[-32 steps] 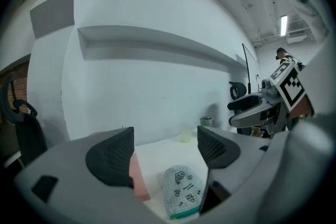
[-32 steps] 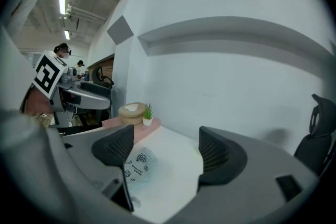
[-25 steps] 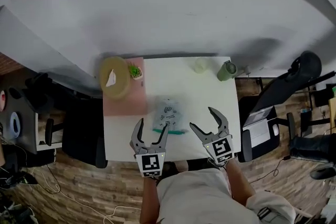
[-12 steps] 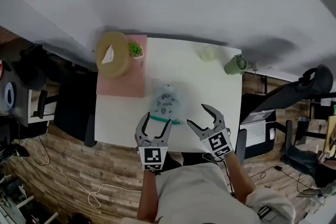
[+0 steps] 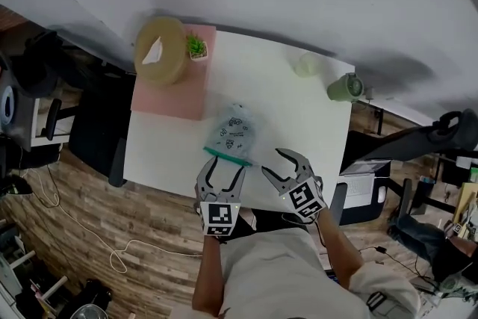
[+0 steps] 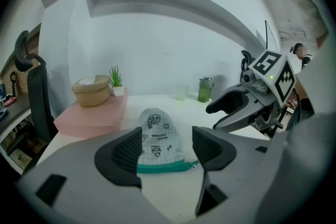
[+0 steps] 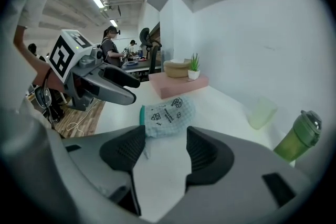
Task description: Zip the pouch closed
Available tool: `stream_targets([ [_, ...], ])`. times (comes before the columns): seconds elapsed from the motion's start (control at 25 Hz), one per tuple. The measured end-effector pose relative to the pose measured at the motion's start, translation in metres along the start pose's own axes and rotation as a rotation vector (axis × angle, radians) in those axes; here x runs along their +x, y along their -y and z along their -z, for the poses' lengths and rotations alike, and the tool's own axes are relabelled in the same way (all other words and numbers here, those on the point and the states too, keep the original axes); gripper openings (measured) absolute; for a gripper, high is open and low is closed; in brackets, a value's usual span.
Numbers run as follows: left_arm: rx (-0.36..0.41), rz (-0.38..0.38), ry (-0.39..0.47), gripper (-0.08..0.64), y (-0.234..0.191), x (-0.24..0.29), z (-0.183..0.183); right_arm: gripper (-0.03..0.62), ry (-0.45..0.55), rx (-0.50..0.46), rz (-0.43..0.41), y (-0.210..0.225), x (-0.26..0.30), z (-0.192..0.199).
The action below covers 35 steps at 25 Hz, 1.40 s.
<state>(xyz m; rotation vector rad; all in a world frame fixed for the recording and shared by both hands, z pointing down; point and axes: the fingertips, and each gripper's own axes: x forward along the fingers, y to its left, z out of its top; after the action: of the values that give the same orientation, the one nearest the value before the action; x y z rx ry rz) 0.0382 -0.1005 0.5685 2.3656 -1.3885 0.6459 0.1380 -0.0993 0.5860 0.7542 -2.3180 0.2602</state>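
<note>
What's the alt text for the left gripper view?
The left gripper, its jaws apart though just closing, gripping nothing, points at a checked pouch lying on the white table, teal zipper nearest. The right gripper, likewise open and just closing, hovers at right; a green bottle stands behind.

Left tongs, right tongs, jaws just narrowing, both empty

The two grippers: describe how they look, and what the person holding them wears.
Both are alike: the left gripper and right gripper have grey, curved claw-like jaws with black textured pads, and each carries a cube of black-and-white square markers. No cables show. The person wears a light top.
</note>
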Motion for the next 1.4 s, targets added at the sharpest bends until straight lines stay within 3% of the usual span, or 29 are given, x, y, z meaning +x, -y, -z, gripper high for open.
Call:
stream_targets([
  [0.4,-0.04,-0.001,-0.098,0.267,0.022,0.014,0.053,0.19,-0.076,-0.063,-0.117,-0.018,0.022,0.037],
  [0.76,-0.072,0.041,-0.166,0.222,0.042,0.029,0.087,0.157,-0.112,-0.106,-0.155,-0.028,0.041,0.059],
  [1.08,-0.083,0.077,-0.21,0.181,0.057,0.044,0.102,0.09,-0.126,-0.122,-0.218,-0.04,0.061,0.07],
  [1.24,-0.068,0.091,-0.23,0.173,0.064,0.047,0.105,0.021,-0.127,-0.104,-0.251,-0.045,0.065,0.073],
  [1.4,-0.044,0.097,-0.246,0.172,0.067,0.05,0.109,0.018,-0.12,-0.083,-0.298,-0.049,0.065,0.072],
])
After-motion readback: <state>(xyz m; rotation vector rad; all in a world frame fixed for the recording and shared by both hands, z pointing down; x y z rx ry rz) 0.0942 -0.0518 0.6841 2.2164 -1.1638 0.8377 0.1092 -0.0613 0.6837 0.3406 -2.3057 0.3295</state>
